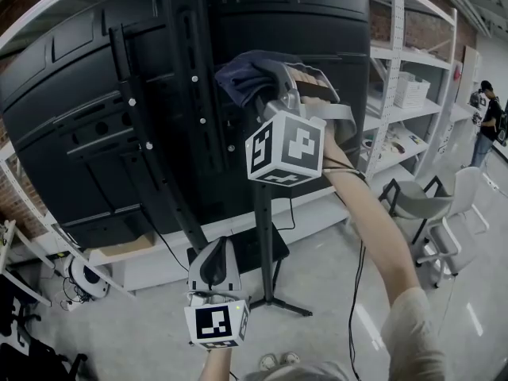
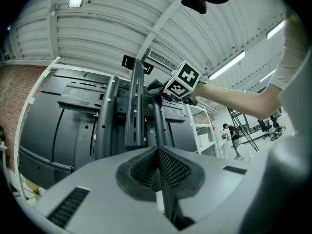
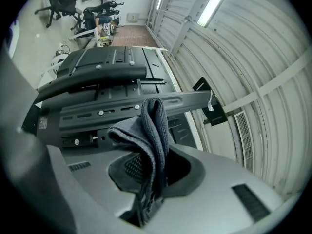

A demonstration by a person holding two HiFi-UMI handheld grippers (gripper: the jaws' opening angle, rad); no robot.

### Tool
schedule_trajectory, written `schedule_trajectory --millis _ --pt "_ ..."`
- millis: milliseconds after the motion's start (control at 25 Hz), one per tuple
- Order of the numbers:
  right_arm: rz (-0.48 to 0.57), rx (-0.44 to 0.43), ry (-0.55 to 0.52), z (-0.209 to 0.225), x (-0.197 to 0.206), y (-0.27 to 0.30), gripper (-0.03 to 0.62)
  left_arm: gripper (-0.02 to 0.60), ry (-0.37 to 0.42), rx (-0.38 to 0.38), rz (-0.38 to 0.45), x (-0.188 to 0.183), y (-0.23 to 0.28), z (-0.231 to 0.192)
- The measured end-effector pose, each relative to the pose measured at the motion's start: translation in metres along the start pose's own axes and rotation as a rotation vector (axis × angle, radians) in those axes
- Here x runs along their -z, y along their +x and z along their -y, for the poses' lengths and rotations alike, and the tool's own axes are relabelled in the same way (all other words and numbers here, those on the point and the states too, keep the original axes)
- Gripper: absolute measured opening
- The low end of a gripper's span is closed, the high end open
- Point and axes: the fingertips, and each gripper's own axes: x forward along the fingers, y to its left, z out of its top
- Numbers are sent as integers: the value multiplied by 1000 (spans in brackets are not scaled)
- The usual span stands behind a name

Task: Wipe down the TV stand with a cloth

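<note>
The TV stand's black column (image 1: 262, 213) and mounting rails (image 1: 186, 94) carry a large black TV seen from behind. My right gripper (image 1: 268, 86) is raised at the top of the column, shut on a dark grey-blue cloth (image 1: 242, 76) that presses against the rail. In the right gripper view the cloth (image 3: 148, 130) hangs folded out of the closed jaws, just before the horizontal bracket (image 3: 122, 106). My left gripper (image 1: 214, 270) hangs low near the stand's base, shut and empty. Its pads (image 2: 170, 167) meet, and it looks up at the rails (image 2: 134, 106).
White metal shelving (image 1: 397, 94) stands to the right of the TV. A grey chair (image 1: 417, 201) sits on the floor beside it, and a person (image 1: 486, 121) stands at the far right. The stand's feet (image 1: 282, 302) spread over the grey floor. A cable (image 1: 353, 292) hangs from my right arm.
</note>
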Motion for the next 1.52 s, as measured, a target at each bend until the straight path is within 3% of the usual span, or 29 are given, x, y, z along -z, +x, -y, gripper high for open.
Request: schedule_trajectory --millis 320,520,720,1000,1240,1520 --pt "-1 -11 3 -18 6 -12 57 14 -2 -9 -7 3 -4 -4" --pt "-13 -96 68 -47 13 -20 57 14 4 -11 -12 4 -7 -3" --pt "-26 -132 45 -80 22 -33 57 14 13 -24 -12 4 -10 -6" --pt "-28 -110 22 -99 28 -44 57 14 15 -40 -29 10 -11 -10" --pt "-48 -159 40 -127 37 -52 57 14 15 -32 -53 18 -8 -6" --pt "-41 -159 42 -142 39 -57 57 14 31 -29 -93 30 -5 -1"
